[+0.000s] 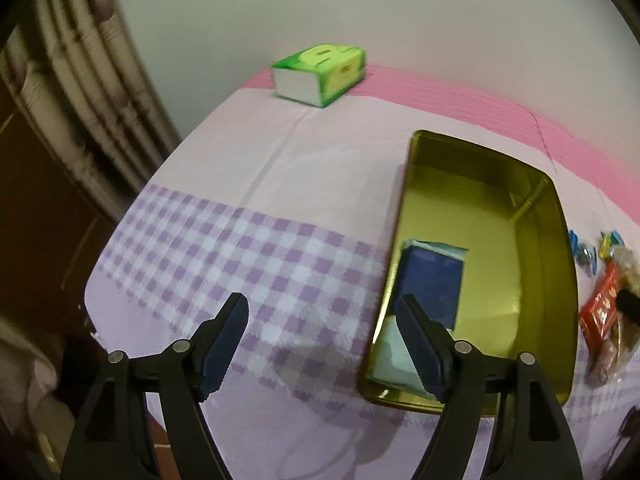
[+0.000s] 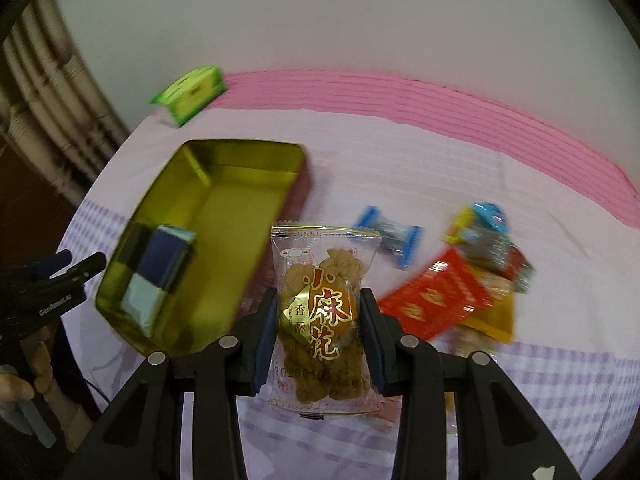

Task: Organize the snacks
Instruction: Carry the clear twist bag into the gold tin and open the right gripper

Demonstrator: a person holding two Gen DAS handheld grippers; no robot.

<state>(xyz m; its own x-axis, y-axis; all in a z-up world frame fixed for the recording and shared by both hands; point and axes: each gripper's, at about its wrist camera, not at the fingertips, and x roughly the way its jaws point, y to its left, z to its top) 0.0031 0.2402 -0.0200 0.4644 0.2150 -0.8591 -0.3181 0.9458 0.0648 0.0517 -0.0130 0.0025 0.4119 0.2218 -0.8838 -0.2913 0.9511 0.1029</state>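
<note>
Both grippers are black plastic. The left gripper (image 1: 324, 320) and right gripper (image 2: 318, 312) carry ribbed blue finger pads (image 1: 224, 344). Silver pivot screws (image 2: 229, 342) sit just behind them.

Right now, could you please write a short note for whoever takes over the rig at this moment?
Right gripper: shut on a clear fried-twist snack packet, lifted above the cloth.
Left gripper: open, empty, beside the gold tin.
Done: one dark blue packet lies in the tin.
Left: place the held packet; then the red packet, blue-ended candy and the rest of that pile on the tablecloth.
</note>
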